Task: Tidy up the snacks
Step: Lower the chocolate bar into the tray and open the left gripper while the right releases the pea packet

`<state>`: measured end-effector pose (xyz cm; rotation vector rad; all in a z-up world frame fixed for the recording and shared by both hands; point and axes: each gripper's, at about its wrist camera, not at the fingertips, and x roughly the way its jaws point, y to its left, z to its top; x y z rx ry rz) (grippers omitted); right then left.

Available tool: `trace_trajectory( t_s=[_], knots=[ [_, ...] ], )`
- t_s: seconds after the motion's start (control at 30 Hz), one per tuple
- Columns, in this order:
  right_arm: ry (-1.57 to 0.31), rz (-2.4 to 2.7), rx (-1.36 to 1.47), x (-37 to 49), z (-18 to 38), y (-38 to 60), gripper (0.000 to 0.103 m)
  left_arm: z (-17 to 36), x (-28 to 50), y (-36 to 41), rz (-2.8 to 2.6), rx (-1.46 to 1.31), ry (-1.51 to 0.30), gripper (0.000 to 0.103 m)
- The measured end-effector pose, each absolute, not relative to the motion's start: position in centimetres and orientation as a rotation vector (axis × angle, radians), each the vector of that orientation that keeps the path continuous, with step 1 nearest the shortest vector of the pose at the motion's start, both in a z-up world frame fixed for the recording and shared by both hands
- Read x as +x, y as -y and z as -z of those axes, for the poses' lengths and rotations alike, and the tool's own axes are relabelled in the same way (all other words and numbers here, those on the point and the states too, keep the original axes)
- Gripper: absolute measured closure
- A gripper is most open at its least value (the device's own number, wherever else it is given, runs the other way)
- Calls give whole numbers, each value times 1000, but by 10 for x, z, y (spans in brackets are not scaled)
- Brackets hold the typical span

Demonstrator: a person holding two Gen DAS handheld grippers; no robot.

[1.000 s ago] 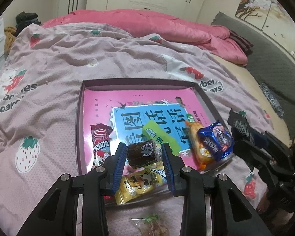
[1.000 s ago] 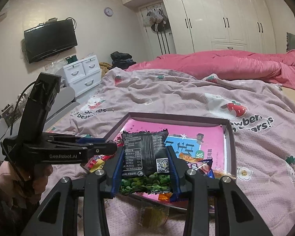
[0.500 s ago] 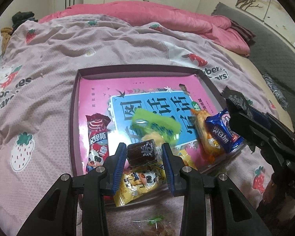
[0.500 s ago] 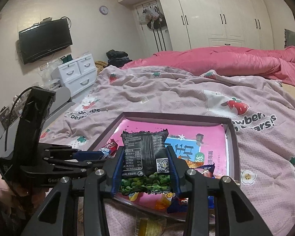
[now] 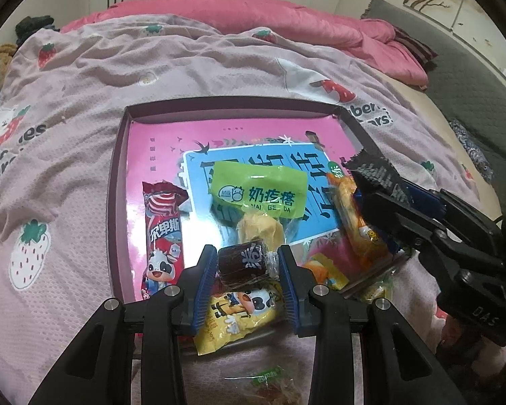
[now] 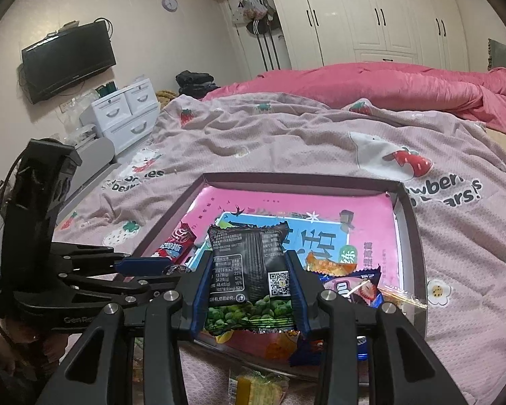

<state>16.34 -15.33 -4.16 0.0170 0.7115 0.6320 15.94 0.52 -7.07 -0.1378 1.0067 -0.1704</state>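
My left gripper (image 5: 247,265) is shut on a small dark brown wrapped snack (image 5: 242,263), held just above the near edge of the shallow tray (image 5: 226,106). A green packet (image 5: 258,190), a red stick packet (image 5: 163,229), a yellow cow packet (image 5: 239,314) and an orange packet (image 5: 357,226) lie in that tray. My right gripper (image 6: 251,283) is shut on a black pea packet (image 6: 249,263) over the near part of the tray (image 6: 303,182). It also shows at the right of the left wrist view as the right gripper (image 5: 404,202). The left gripper (image 6: 145,270) shows at the left of the right wrist view.
The tray rests on a pink strawberry blanket (image 5: 67,135) on a bed, with a pink duvet (image 6: 388,81) behind. A loose snack (image 6: 256,384) lies on the blanket in front of the tray. White drawers (image 6: 124,114) stand at the left, a grey mat (image 5: 455,67) at the right.
The right gripper has come lower and further over the tray with the black packet, hiding the blue packet. The green packet has shifted and turned in the tray. The left gripper keeps its grip.
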Motion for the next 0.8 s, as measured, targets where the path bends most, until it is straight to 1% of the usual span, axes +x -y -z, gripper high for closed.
trace_trajectory(
  t_s=[0.8],
  knots=[
    [-788, -645, -9, 173, 62, 137, 62, 72, 160, -4, 180, -132, -1014, 65]
  ],
)
